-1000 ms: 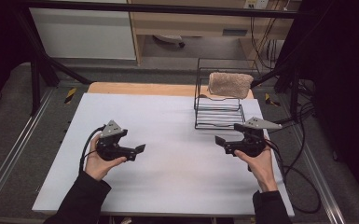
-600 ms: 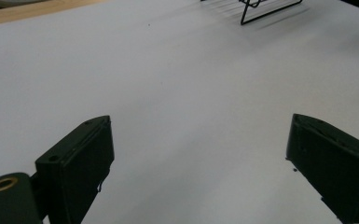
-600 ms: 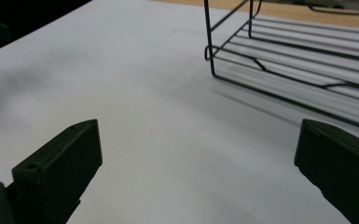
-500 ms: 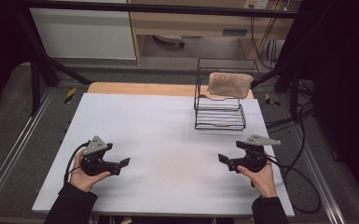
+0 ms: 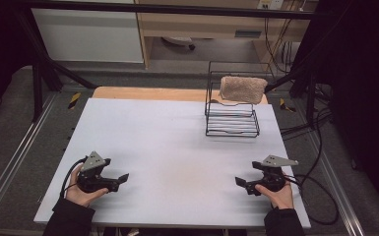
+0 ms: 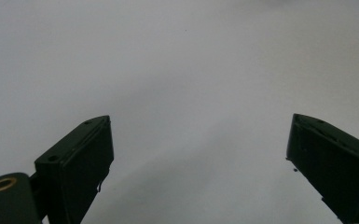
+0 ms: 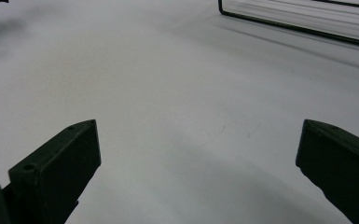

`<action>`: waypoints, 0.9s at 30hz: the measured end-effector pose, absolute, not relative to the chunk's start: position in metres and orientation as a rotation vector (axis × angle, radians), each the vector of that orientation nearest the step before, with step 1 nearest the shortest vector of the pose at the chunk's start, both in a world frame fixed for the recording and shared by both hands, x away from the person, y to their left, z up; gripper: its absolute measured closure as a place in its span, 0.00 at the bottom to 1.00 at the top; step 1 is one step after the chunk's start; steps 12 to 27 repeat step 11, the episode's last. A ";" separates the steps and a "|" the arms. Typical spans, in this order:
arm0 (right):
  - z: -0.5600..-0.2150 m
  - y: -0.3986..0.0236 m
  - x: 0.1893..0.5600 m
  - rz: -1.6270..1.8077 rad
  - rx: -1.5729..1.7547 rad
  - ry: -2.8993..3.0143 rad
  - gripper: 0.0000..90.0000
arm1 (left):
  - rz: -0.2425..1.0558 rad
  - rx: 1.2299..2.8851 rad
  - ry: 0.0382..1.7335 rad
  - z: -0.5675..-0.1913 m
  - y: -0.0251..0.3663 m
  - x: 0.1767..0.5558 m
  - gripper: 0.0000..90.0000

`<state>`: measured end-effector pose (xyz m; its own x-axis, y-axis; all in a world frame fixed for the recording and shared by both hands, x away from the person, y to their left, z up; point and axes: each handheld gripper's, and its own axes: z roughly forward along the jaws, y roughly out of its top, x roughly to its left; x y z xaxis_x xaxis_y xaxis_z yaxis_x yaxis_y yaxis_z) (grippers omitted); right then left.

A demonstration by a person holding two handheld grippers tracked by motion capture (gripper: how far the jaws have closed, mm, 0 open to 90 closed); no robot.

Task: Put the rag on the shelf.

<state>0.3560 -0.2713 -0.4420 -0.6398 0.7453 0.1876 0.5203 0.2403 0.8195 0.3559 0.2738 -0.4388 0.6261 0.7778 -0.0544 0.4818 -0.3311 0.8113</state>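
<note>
A black wire rack (image 5: 231,118) stands at the back right of the white table (image 5: 177,142), and a folded beige towel (image 5: 243,88) hangs over its top rail. My left gripper (image 5: 123,178) rests low near the front left corner, held in a hand, open with nothing between its jaws. My right gripper (image 5: 239,182) sits near the front right edge, also open and empty. In the left gripper view the black fingers (image 6: 81,158) stand wide apart over bare table. The right gripper view shows its fingers (image 7: 63,158) spread, with the rack's base wire (image 7: 298,28) far ahead.
A wooden board edge (image 5: 147,93) shows behind the white sheet. Cables (image 5: 320,191) trail off the right side of the table. Metal rails (image 5: 10,167) run along the table's left side, and a cabinet (image 5: 88,34) stands beyond the table.
Both hands have drawn back toward the front edge of the table, the left gripper moving left and nearer, the right gripper right and nearer. Rack and towel stay put.
</note>
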 end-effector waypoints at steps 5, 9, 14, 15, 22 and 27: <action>-0.444 -0.274 0.354 1.354 1.197 2.265 0.00 | 0.442 2.000 0.989 -0.441 0.275 0.355 0.08; -0.445 -0.273 0.354 1.342 1.195 2.275 0.00 | 0.442 2.001 0.987 -0.441 0.275 0.355 0.08; -0.446 -0.273 0.354 1.341 1.193 2.277 0.00 | 0.440 2.002 0.984 -0.441 0.275 0.355 0.08; -0.446 -0.273 0.354 1.341 1.193 2.277 0.00 | 0.440 2.002 0.984 -0.441 0.275 0.355 0.08; -0.446 -0.273 0.354 1.341 1.193 2.277 0.00 | 0.440 2.002 0.984 -0.441 0.275 0.355 0.08; -0.446 -0.273 0.354 1.341 1.193 2.277 0.00 | 0.440 2.002 0.984 -0.441 0.275 0.355 0.08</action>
